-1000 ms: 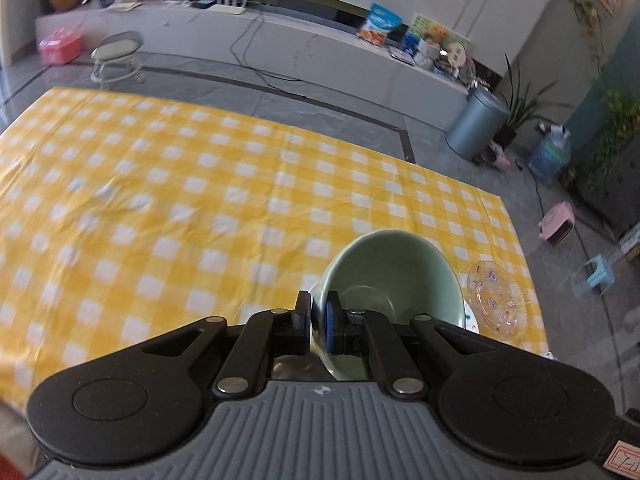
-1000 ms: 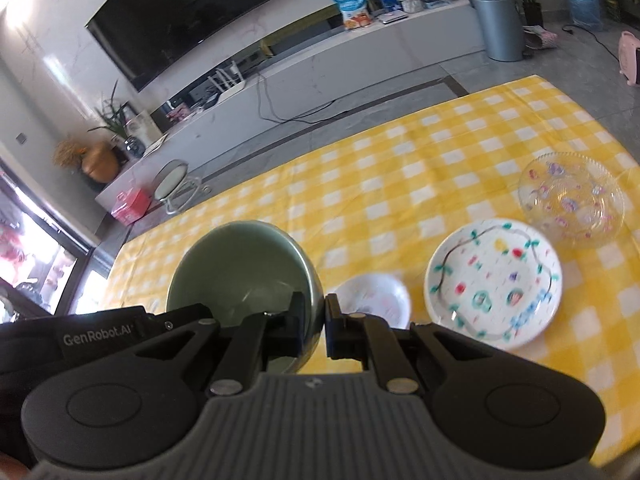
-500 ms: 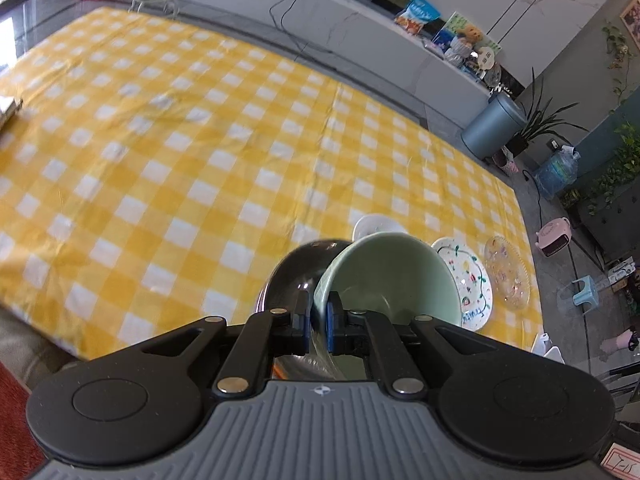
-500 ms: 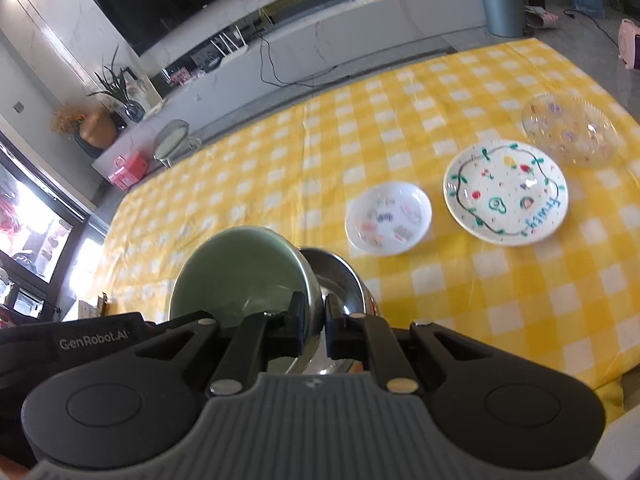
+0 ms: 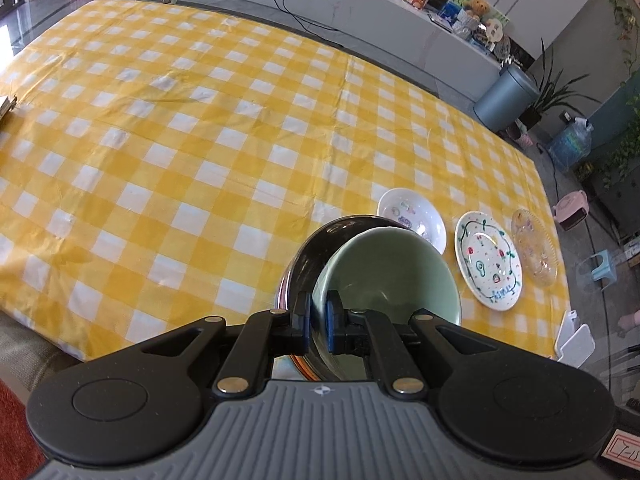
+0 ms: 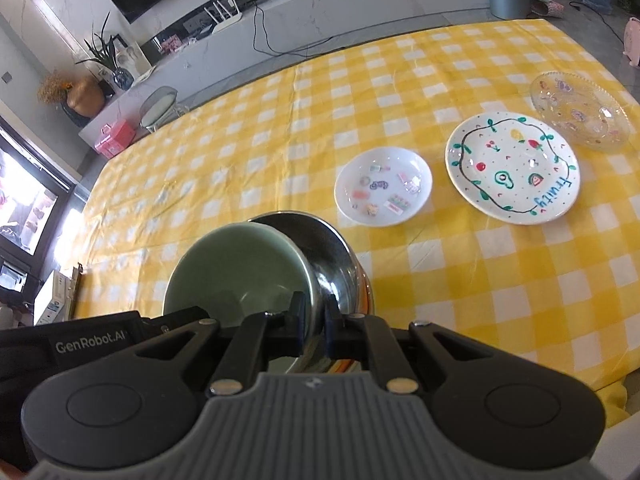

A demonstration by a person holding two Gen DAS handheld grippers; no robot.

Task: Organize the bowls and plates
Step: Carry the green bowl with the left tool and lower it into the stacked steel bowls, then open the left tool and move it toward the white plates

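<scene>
Lowered into steel bowl (image 5: 308,248), green bowl (image 5: 392,268) rim pinched by left gripper (image 5: 318,326)

A yellow-and-white checked tablecloth (image 6: 280,128) carries a pale green ceramic bowl (image 6: 236,264) beside a shiny silver metal bowl (image 6: 332,256). Past them lie a small white sticker-patterned dish (image 6: 383,186), a white fruit-painted plate (image 6: 513,168) with green vine border, and a clear glass plate (image 6: 580,110) with pastel motifs.

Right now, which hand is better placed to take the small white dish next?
Right, probably. The right fingers clamp the green bowl on the side nearest the small white dish; the left fingers clamp opposite.
</scene>
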